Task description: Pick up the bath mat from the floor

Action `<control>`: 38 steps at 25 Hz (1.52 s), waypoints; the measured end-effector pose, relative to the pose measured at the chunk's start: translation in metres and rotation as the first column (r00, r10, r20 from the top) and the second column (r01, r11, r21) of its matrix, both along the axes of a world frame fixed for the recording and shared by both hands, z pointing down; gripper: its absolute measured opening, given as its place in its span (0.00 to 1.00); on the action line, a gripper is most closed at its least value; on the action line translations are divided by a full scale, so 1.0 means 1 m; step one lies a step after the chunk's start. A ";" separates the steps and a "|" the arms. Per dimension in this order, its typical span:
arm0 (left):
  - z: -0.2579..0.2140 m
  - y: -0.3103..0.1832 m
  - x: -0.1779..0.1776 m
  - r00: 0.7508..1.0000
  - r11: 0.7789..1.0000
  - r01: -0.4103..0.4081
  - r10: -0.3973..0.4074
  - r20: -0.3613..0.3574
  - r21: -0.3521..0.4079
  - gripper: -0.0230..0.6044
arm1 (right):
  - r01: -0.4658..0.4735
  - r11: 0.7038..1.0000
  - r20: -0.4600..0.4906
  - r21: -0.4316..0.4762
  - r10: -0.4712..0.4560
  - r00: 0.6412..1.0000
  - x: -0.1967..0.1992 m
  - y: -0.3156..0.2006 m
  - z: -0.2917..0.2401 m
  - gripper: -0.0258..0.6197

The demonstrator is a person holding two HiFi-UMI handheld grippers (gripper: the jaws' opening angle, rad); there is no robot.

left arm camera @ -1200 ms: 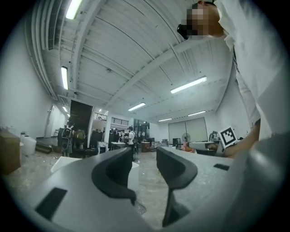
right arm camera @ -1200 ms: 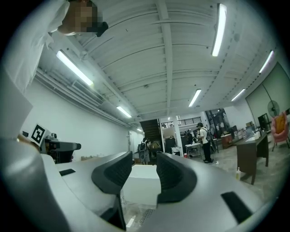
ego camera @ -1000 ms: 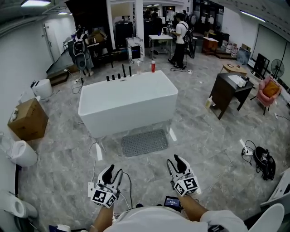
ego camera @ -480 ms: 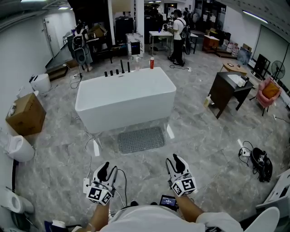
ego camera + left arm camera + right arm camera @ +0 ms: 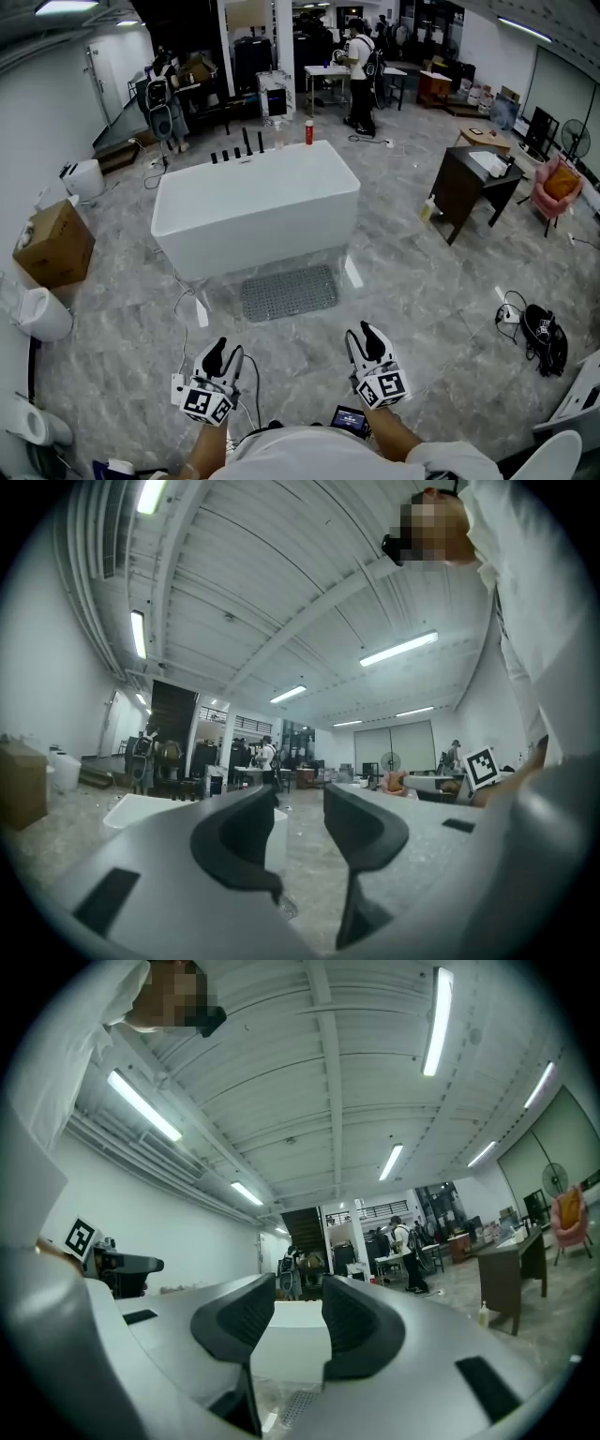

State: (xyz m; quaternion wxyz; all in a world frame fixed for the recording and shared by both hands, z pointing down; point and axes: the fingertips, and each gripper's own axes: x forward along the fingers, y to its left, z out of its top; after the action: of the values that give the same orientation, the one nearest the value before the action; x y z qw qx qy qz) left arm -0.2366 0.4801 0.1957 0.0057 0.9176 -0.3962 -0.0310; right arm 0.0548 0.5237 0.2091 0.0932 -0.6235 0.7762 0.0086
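1. The bath mat (image 5: 289,293) is grey and full of small holes. It lies flat on the floor (image 5: 431,281) at the centre of the head view, just in front of the white bathtub (image 5: 255,208), with its far edge close under the tub wall.
2. The left gripper (image 5: 225,356) and right gripper (image 5: 364,336) hang low in the frame, near the person's body and well apart from the mat. Both tongs stand apart with nothing in them. In each gripper view only the room shows through the gap.
3. The step in hand looks like the approach. The grippers point roughly level across the room, so the person must step closer, stoop and tip both noses down at the floor.
4. The near long edge is the best target, since it is free, while the far edge is crowded by the tub. Placing one gripper toward each near corner should make the mat rise evenly rather than fold.
5. The mat looks thin and flush with the floor. One jaw should slide under the edge before the tongs close. It may cling, so peeling from a corner is probably safer than pulling straight up.
6. A white strip (image 5: 353,273) lies just beside the mat's right end, and the jaws should close on the mat alone.
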 end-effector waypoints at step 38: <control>0.048 -0.346 0.047 0.991 0.992 -0.011 -0.005 -0.132 -0.124 0.29 | -0.011 0.984 -0.048 -0.178 0.002 0.999 0.051 -0.291 0.027 0.30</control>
State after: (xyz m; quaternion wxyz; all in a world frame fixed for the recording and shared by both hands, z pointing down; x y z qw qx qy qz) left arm -0.1898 0.1336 0.2433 0.0892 0.9121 -0.3947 -0.0668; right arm 0.1062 0.2327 0.2365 0.0185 -0.6314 0.7739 -0.0454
